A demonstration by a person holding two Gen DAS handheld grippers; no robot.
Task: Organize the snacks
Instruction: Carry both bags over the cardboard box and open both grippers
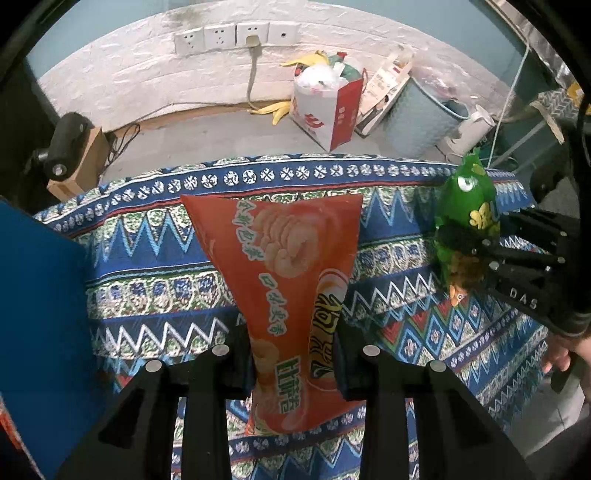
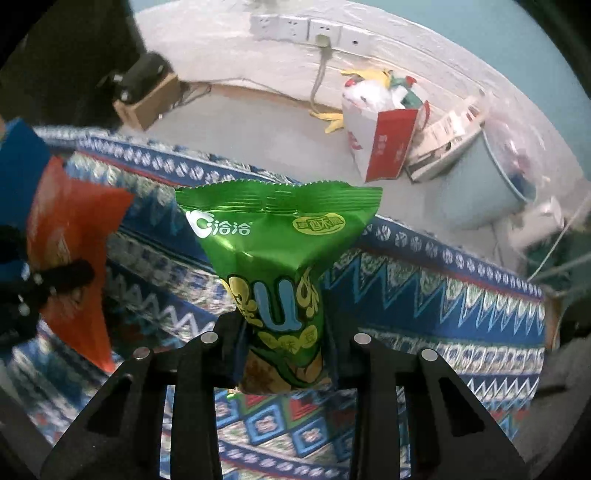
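My left gripper (image 1: 293, 365) is shut on an orange snack bag (image 1: 288, 266) and holds it above the patterned tablecloth (image 1: 155, 280). My right gripper (image 2: 284, 350) is shut on a green snack bag (image 2: 277, 251) and holds it above the same cloth (image 2: 424, 295). In the left wrist view the right gripper (image 1: 476, 254) with the green bag (image 1: 467, 210) is at the right, near the table's far edge. In the right wrist view the orange bag (image 2: 74, 236) shows at the left, blurred, with the left gripper's fingers (image 2: 62, 275) on it.
A blue box or panel (image 1: 40, 325) stands at the left of the table. Beyond the far table edge, on the floor, are a red-and-white bag of rubbish (image 1: 325, 107), a grey-blue bin (image 1: 424, 114), a cardboard box (image 1: 83, 162) and wall sockets (image 1: 236, 35).
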